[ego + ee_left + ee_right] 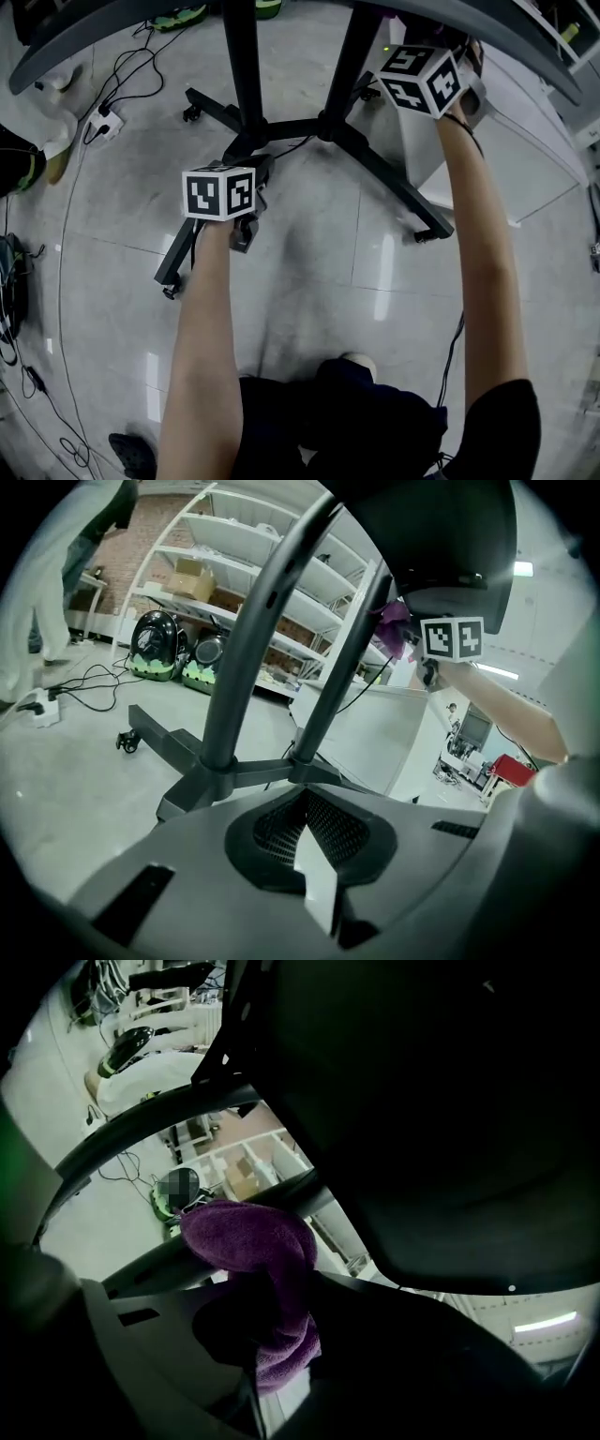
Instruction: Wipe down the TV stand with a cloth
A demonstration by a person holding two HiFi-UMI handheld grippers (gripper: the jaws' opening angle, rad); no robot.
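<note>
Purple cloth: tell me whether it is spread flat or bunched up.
Bunched. The purple cloth is wadded into a lump, pinched between the jaws of the right gripper.

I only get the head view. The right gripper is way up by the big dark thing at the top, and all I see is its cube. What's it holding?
Observer: A purple cloth. In the right gripper view, the right gripper has its jaws shut on it, with the cloth bunched up past the tips.
Operator: What about the left one, down by the stand's legs? Does it have anything?
Observer: No. In the left gripper view, the left gripper has its jaws together with nothing between them. It is pointing at the two posts of the TV stand.
</note>
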